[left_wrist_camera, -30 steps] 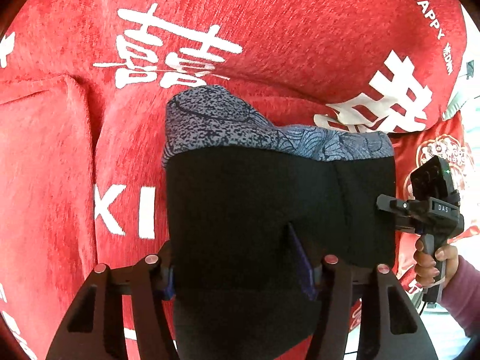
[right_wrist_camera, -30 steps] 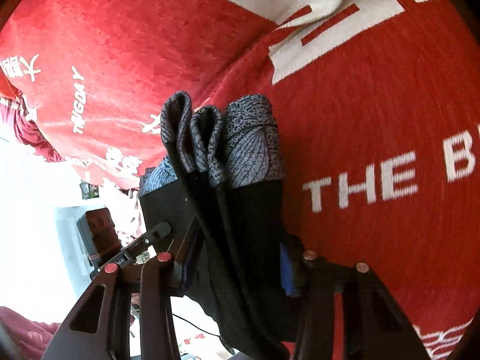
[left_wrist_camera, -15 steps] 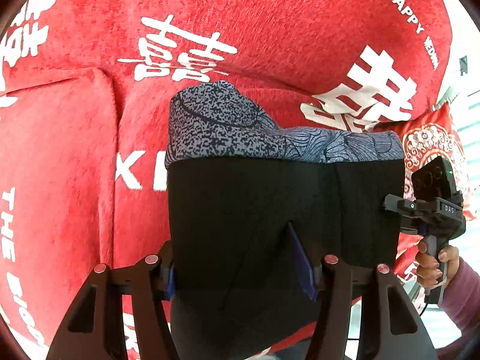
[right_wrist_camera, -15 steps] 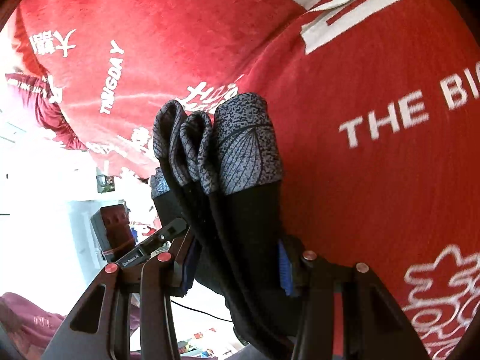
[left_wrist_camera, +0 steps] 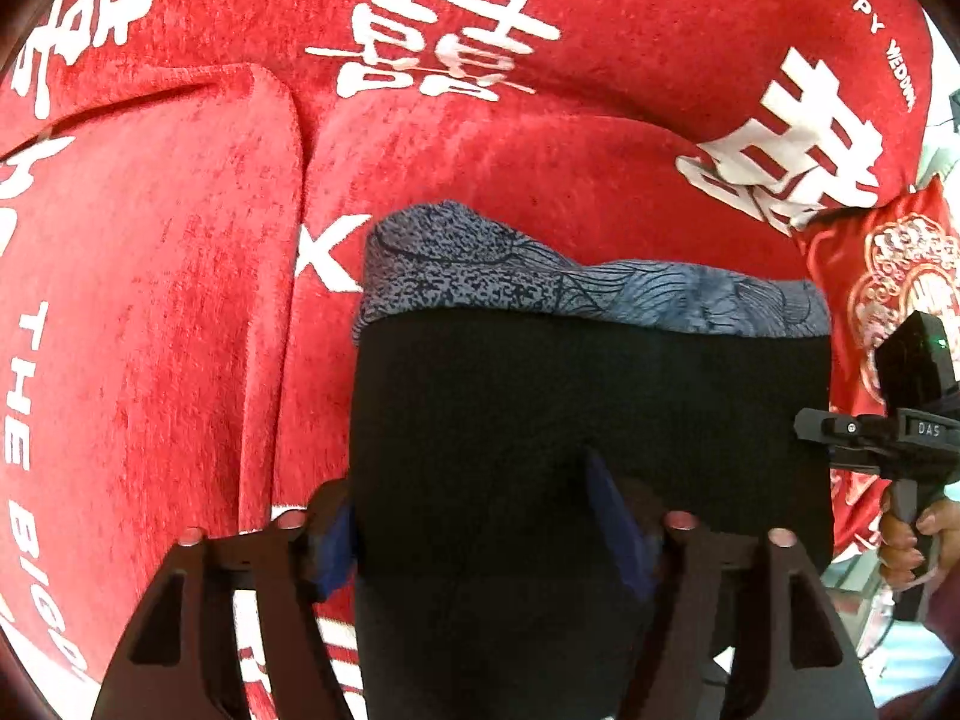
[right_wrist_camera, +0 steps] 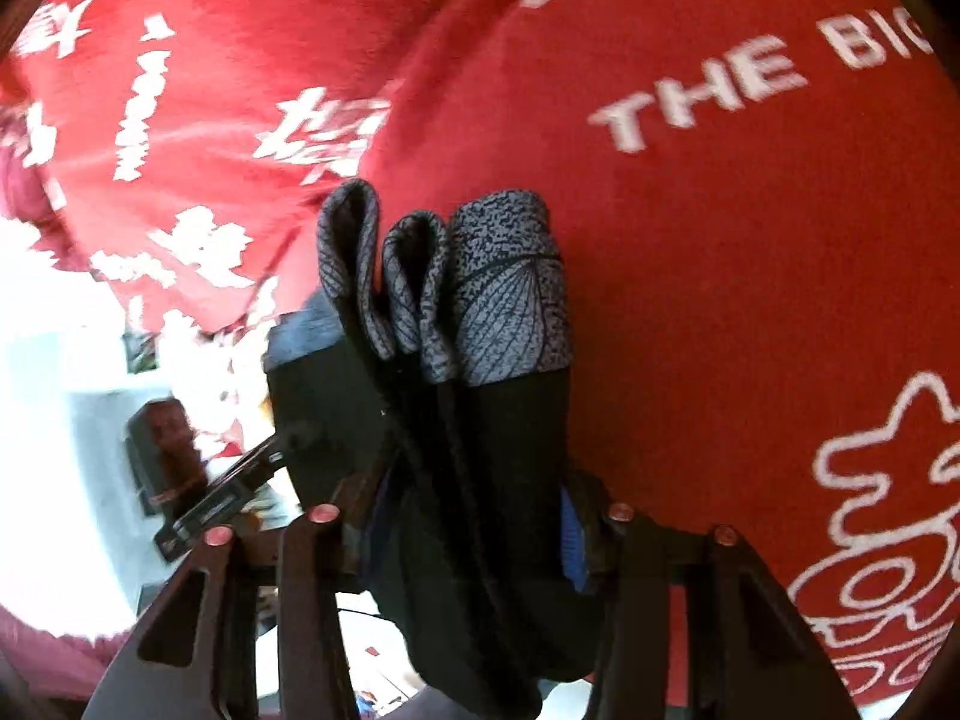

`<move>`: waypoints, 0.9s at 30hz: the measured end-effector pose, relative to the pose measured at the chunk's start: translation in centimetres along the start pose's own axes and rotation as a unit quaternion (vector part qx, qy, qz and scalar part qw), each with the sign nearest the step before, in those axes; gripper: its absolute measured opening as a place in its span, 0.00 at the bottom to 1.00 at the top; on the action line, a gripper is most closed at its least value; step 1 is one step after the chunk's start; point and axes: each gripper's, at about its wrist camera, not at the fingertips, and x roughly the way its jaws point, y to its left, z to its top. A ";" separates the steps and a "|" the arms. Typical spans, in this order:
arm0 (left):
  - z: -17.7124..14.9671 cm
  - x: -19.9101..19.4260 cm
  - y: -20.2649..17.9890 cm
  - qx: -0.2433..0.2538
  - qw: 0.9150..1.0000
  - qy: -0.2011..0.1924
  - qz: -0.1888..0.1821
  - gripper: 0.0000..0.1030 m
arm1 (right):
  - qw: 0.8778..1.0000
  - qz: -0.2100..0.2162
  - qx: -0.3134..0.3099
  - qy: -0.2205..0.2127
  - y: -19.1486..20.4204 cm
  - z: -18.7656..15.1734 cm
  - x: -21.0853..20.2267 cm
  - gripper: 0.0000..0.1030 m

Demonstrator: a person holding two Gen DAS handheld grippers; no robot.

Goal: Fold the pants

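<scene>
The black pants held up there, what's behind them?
Behind the pants lies a red blanket with white lettering. The part straight behind the cloth is covered, so anything there cannot be seen.

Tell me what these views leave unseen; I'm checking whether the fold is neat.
- Lower pants: cut off by the bottom edge, both views.
- Layers between the left jaws: black cloth covers them, left view.
- Left gripper from the right view: motion-blurred, pants overlap it.
- Cover beneath the pants: hidden by them.

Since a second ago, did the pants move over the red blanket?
Yes. In the left wrist view the pants sit lower against the white lettering on the red blanket, which has slid up and closer.
</scene>
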 end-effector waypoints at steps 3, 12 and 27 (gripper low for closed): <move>0.1 -0.2 0.0 0.003 1.000 0.000 0.017 0.79 | 0.999 -0.044 -0.006 -0.012 0.4 -0.1 -0.5 0.59; 1.8 -4.9 0.7 -0.027 0.998 -0.048 0.033 0.79 | 0.987 -0.111 -0.075 -0.085 4.4 0.0 -4.3 0.18; 2.2 0.9 -0.6 -0.043 0.998 -0.023 0.046 0.84 | 0.980 -0.120 -0.144 -0.063 6.4 0.4 -0.1 0.15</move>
